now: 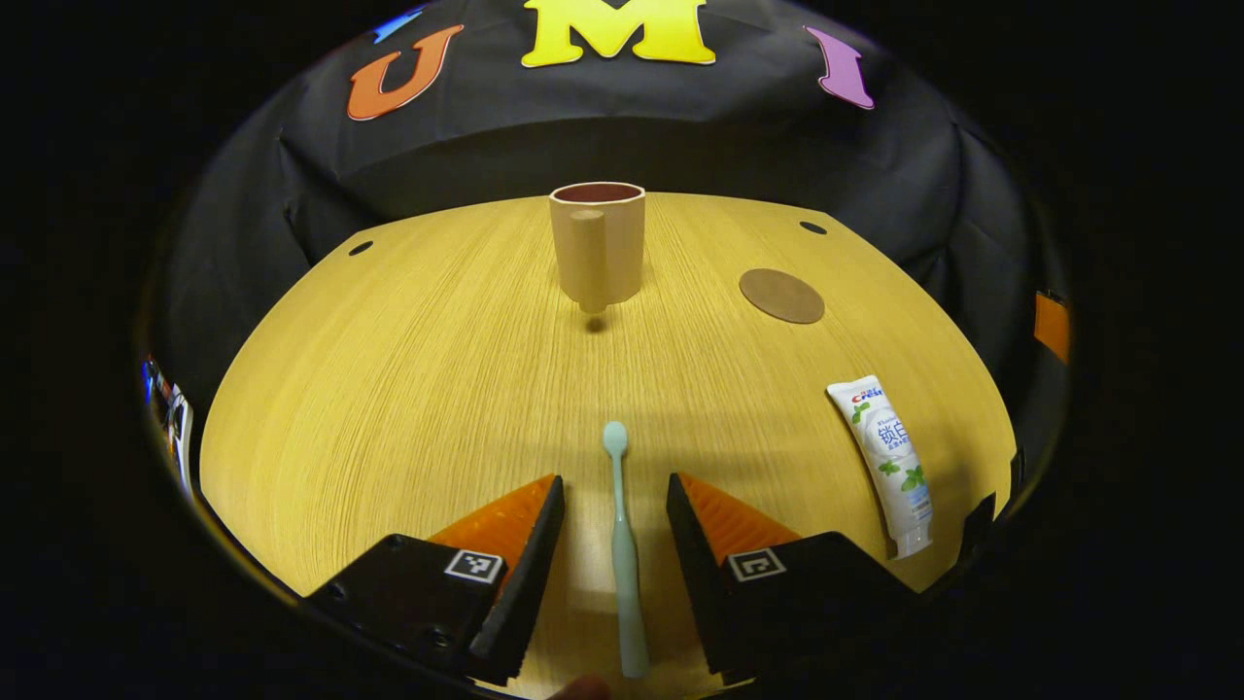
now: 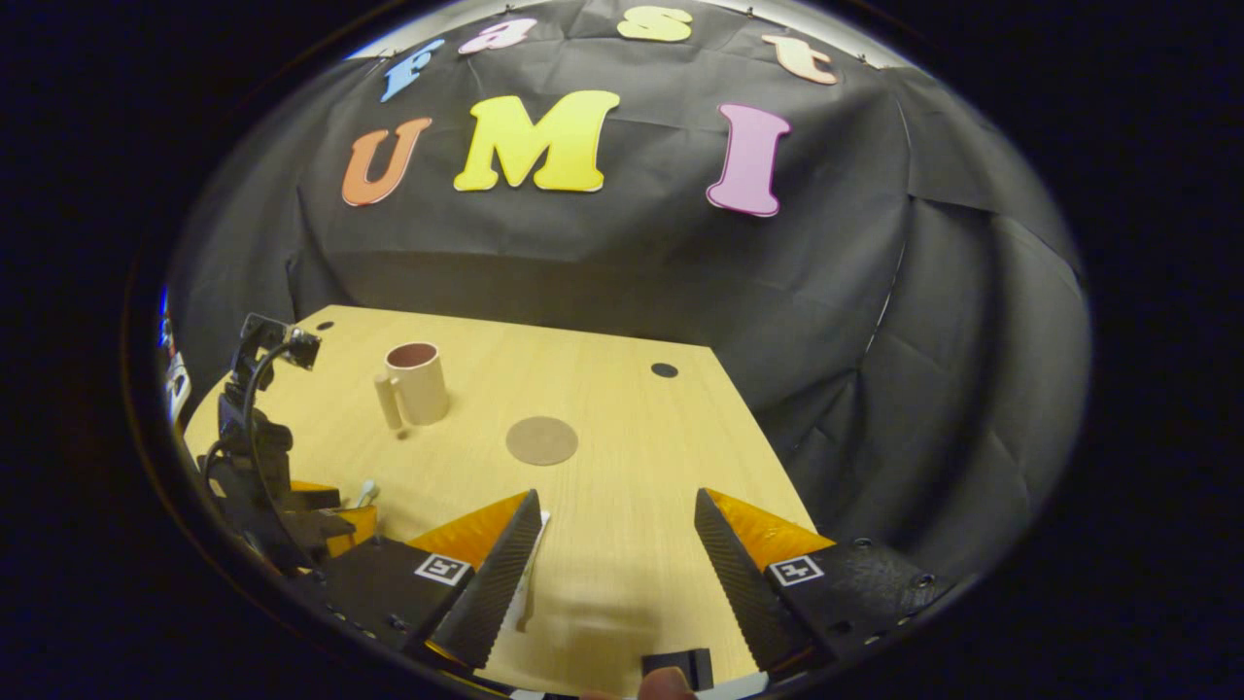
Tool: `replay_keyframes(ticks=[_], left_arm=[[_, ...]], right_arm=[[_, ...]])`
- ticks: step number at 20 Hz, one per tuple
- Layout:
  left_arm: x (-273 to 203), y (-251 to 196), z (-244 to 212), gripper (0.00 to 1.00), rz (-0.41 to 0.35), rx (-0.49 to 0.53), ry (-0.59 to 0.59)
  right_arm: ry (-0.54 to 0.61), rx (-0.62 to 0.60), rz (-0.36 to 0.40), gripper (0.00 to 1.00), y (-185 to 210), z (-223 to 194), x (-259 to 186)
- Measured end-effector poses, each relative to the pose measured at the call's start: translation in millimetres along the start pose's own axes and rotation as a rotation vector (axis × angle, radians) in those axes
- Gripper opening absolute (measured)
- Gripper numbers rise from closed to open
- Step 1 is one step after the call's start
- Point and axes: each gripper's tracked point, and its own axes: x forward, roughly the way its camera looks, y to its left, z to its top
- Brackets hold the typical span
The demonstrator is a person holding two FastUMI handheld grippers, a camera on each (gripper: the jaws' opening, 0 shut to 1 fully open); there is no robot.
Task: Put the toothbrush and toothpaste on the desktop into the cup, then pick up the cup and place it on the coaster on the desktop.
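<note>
Left gripper [image 1: 615, 506] is hanging low over the desktop [image 1: 408, 389] in the left gripper view, its jaws standing wide apart and straddling the toothbrush [image 1: 625, 554] without pressing on it; the slim, smooth plastic brush is lying flat between them, head pointing far toward the cup [image 1: 597, 248]. That cup, a matte cylinder with a peg-like handle facing near, is standing upright at the far middle, its inside showing nothing that I can make out. Right of it the thin round coaster [image 1: 781, 296] is lying bare, and near right the toothpaste [image 1: 885, 462], a glossy soft tube, is lying flat on the grained wood. Closing here could go wrong: the handle is narrow and rounded, so ridged pads meeting off-centre may be rolling or pivoting it out, and pads scraping the wood may be stalling short of a grip. In the right gripper view, the right gripper [image 2: 617, 544] is hovering near the desktop's near right part, jaws spread wide and gripping nothing; a pale strip beside its left finger is probably the tube. Farther left the left gripper is showing low by the brush, with cup and coaster standing apart beyond. A tall cup could be tipping if the tube is dropped against its rim.
</note>
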Motion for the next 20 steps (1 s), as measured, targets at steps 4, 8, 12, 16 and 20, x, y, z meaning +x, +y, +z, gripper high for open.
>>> replay_keyframes(ticks=[4,8,12,16,20], left_arm=[[2.4,1.9,-0.6,0.55,0.007,0.003,0.005],[4.8,0.4,-1.0,0.34,0.008,0.006,0.012],[3.9,3.4,-0.7,0.19,0.012,0.015,0.015],[3.3,3.4,0.2,0.04,0.005,0.016,0.01],[3.8,3.3,-0.6,0.03,-0.007,0.029,0.003]], right_arm=[[-0.002,-0.002,-0.003,0.95,0.7,1.3,2.4],[0.01,-0.005,0.006,0.95,5.0,-3.4,5.4],[0.069,-0.011,0.062,0.95,25.2,-21.4,13.7],[0.146,0.001,0.118,0.99,46.5,-43.5,25.6],[0.242,-0.002,0.171,0.95,66.3,-73.2,39.0]])
